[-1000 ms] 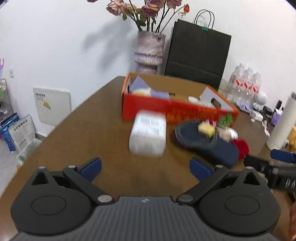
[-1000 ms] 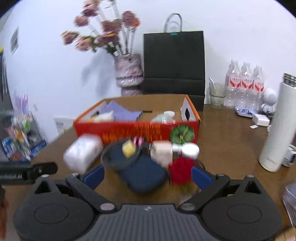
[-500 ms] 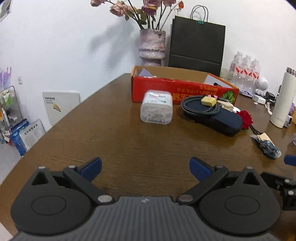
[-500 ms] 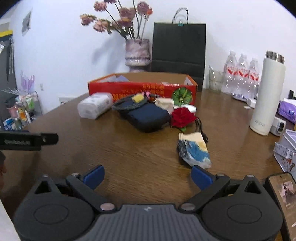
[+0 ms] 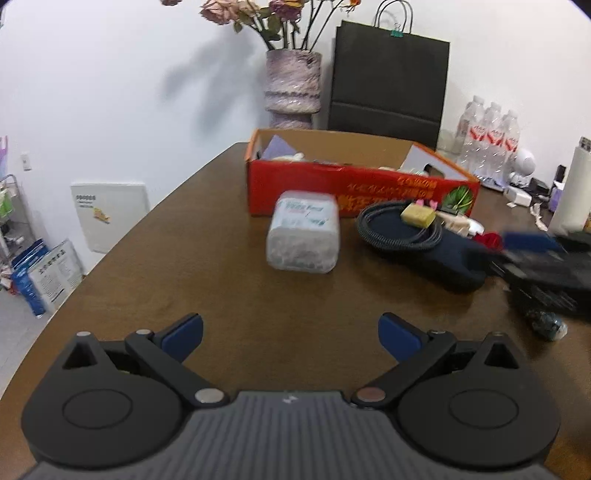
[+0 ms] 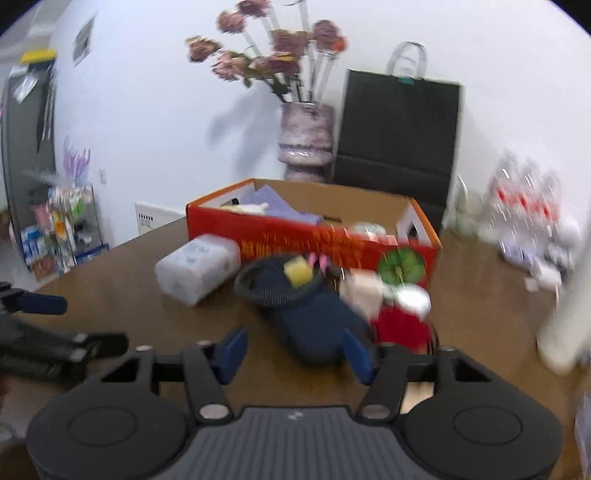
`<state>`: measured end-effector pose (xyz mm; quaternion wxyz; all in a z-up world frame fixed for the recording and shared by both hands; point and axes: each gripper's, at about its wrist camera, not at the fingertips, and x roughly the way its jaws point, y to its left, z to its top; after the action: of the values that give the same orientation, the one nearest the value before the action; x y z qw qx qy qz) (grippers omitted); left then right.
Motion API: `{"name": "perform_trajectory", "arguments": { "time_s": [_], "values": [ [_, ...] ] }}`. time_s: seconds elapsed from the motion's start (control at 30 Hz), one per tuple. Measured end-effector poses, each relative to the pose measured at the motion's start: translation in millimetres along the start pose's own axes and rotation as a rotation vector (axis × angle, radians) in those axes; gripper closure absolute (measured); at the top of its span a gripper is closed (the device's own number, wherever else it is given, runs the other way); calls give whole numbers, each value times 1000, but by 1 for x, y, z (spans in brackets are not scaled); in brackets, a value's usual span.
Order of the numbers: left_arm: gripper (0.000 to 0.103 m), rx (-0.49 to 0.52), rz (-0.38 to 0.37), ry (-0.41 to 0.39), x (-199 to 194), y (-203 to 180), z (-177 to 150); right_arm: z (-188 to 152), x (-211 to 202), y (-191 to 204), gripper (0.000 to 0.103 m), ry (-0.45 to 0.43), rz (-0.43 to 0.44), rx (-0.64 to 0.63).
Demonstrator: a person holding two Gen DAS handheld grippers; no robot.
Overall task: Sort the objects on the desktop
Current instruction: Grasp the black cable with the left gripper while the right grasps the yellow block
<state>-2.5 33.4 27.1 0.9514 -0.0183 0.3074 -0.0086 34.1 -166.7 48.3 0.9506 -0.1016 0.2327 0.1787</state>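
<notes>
The room was brightly and evenly lit, the white wall (image 5: 110, 74) near overexposed. The dried flowers (image 5: 273, 14) and vase (image 5: 293, 86) threw a soft grey shadow leftward onto that wall, so light came from the right. The left wrist view was fairly sharp near its centre, though the right tongs (image 5: 524, 243) smeared at its right edge. The right wrist view was motion-blurred throughout; the water bottles (image 6: 524, 199) streaked worst. Both showed fisheye bending and dark corners. A dull sheen lay on the brown worktop (image 5: 229, 280).
</notes>
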Motion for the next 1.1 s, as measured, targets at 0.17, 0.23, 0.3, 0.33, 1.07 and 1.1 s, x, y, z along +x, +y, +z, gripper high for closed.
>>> {"name": "perform_trajectory", "arguments": {
  "time_s": [0.17, 0.23, 0.3, 0.33, 1.07, 1.1],
  "values": [
    [0, 47, 16, -6, 10, -3, 6, 29, 56, -3, 59, 17, 47, -27],
    [0, 49, 22, -6, 13, 0, 7, 31, 75, 3, 71, 56, 16, -63],
    [0, 32, 28, -11, 14, 5, 10, 25, 84, 10, 72, 59, -31, -122],
    [0, 18, 36, -21, 15, 8, 12, 22, 84, 12, 72, 47, -45, -137],
    [28, -376, -251, 146, 104, -40, 68, -7, -20, -54, 83, 23, -19, 113],
    [28, -425, -229, 165, 110, -38, 68, -10, -21, -55, 83, 32, -11, 122]
  ]
}}
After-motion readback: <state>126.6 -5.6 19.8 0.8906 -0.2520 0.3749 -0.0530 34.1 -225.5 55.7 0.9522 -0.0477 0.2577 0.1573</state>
